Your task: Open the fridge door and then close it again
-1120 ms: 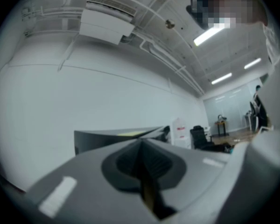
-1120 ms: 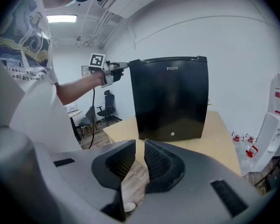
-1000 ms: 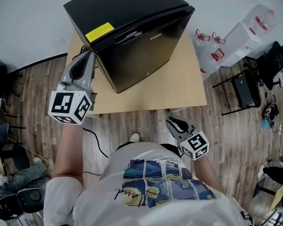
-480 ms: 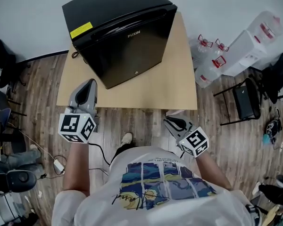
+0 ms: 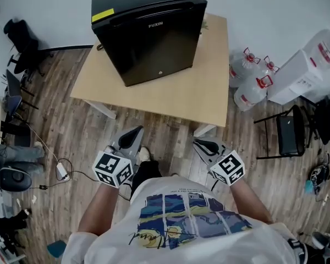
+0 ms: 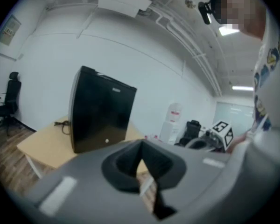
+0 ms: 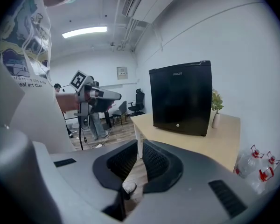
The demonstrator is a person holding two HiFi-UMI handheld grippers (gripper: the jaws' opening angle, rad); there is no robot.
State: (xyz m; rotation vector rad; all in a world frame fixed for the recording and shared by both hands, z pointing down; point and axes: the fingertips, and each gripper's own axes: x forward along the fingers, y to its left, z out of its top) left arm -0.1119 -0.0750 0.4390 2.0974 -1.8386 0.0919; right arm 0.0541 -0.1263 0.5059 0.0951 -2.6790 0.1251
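both my forearms reach forward from close to my body, over the wood floor [image 5: 82, 131], short of the table [image 5: 206, 100]. left gripper [image 5: 135, 134]: held low, angled slightly down toward the table, marker cube nearest me, jaws pressed together, nothing between them. right gripper [image 5: 200, 144]: beside it, tilted down a little, jaws likewise together and empty. fridge [image 5: 154, 43]: on the table's far part, door closed, well apart from both grippers.
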